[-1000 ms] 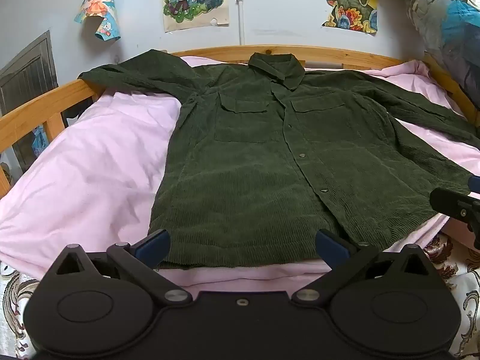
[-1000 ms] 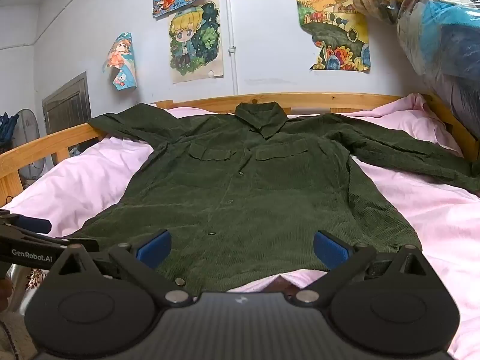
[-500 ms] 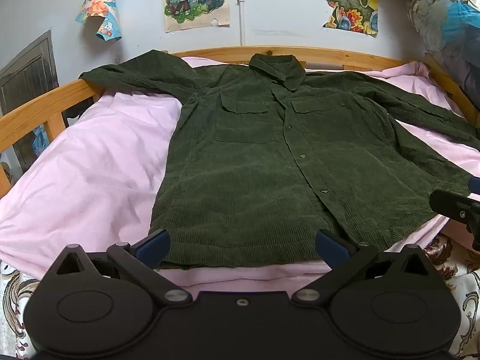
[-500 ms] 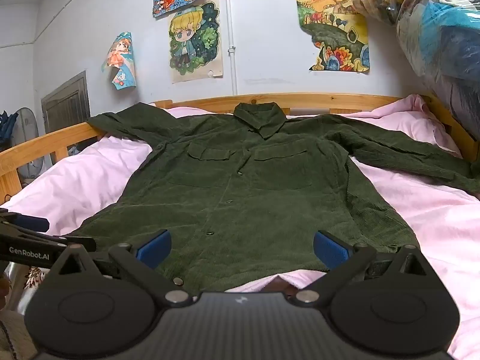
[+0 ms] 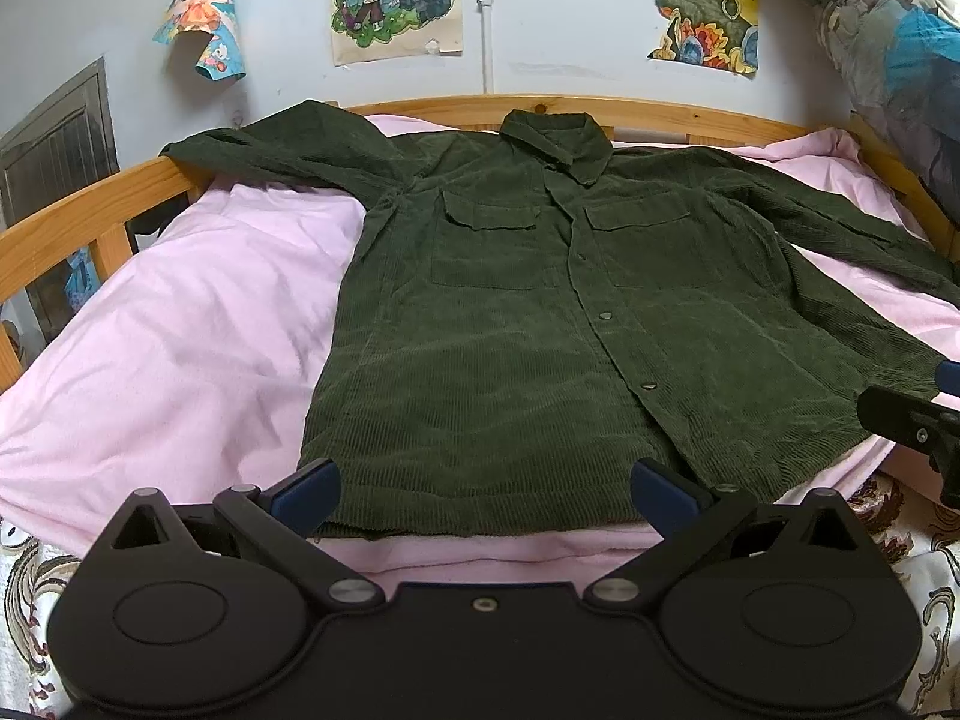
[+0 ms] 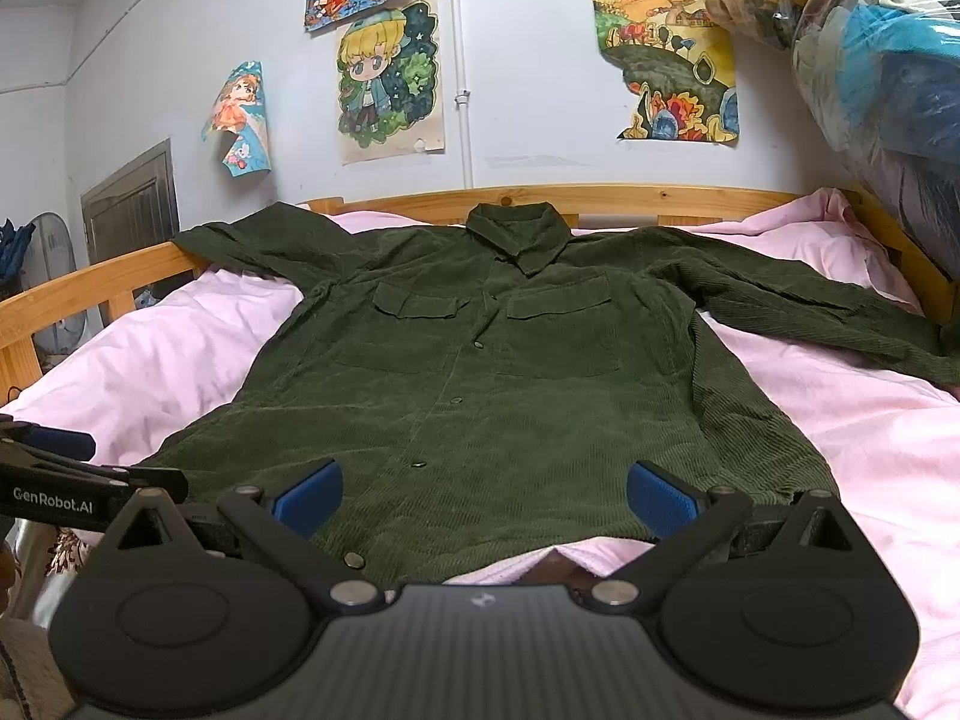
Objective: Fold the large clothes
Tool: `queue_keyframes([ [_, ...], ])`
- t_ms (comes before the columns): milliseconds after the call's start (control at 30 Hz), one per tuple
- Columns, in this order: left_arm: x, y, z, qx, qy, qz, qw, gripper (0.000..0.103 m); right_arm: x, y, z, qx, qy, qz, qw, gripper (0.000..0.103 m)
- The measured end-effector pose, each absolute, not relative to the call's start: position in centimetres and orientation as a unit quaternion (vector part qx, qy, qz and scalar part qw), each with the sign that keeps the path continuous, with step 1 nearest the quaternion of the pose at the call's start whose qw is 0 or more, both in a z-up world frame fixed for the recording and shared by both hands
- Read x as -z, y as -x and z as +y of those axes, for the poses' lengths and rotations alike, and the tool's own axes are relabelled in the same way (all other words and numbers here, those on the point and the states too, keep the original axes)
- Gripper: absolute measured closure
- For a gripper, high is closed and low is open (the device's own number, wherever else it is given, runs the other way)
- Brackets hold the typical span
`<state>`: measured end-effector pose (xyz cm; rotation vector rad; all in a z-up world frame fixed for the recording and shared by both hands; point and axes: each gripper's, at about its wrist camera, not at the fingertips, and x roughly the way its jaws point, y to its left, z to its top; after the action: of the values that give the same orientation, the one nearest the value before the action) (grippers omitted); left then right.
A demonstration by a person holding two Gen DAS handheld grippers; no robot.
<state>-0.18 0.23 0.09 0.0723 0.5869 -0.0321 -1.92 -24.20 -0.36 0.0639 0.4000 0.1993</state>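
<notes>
Spreading wide: both pairs of fingers stand fully apart, nothing between them.
Left gripper (image 5: 485,495): hovers just short of the shirt's bottom hem, toward its left half; blue pads (image 5: 306,491) face inward, gripping nothing.
Right gripper (image 6: 485,497): poised over the hem toward the shirt's right half, jaws equally wide; its blue pads (image 6: 660,501) hold nothing. Whether either gripper touches the cloth I cannot tell.
Each seen by the other: the right gripper (image 5: 912,426) shows as a black bar at the right edge of the left view; the left gripper (image 6: 66,480), lettered "GenRobot.AI", enters from the left edge of the right view.
Shirt (image 5: 540,330): dark green corduroy, lying face up and flat on the bed, buttoned, two flapped chest pockets, collar at the far rail, hem nearest the grippers.
Sleeves: left sleeve (image 5: 270,150) stretches out to the side rail, its cuff draped on the wood; right sleeve (image 6: 810,306) runs out across the bedding toward the right.
Bedding (image 5: 180,330): pink, rumpled, under the whole shirt.
Bed frame (image 6: 630,195): light wooden rails along the far end and both sides.
Wall (image 6: 528,90): pale, with cartoon posters (image 6: 390,78) pinned up and a thin white pipe.
Upper right: a clear plastic bag (image 6: 870,60) stuffed with blue and mixed fabric.
</notes>
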Motion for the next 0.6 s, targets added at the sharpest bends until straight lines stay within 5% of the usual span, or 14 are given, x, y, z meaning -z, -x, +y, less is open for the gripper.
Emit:
queue_keyframes([
  [600, -0.12, 0.15, 0.25, 0.016, -0.033, 0.29, 0.956, 0.001, 0.38, 1.82, -24.09, -0.099, -0.03, 0.2, 0.974, 0.0],
])
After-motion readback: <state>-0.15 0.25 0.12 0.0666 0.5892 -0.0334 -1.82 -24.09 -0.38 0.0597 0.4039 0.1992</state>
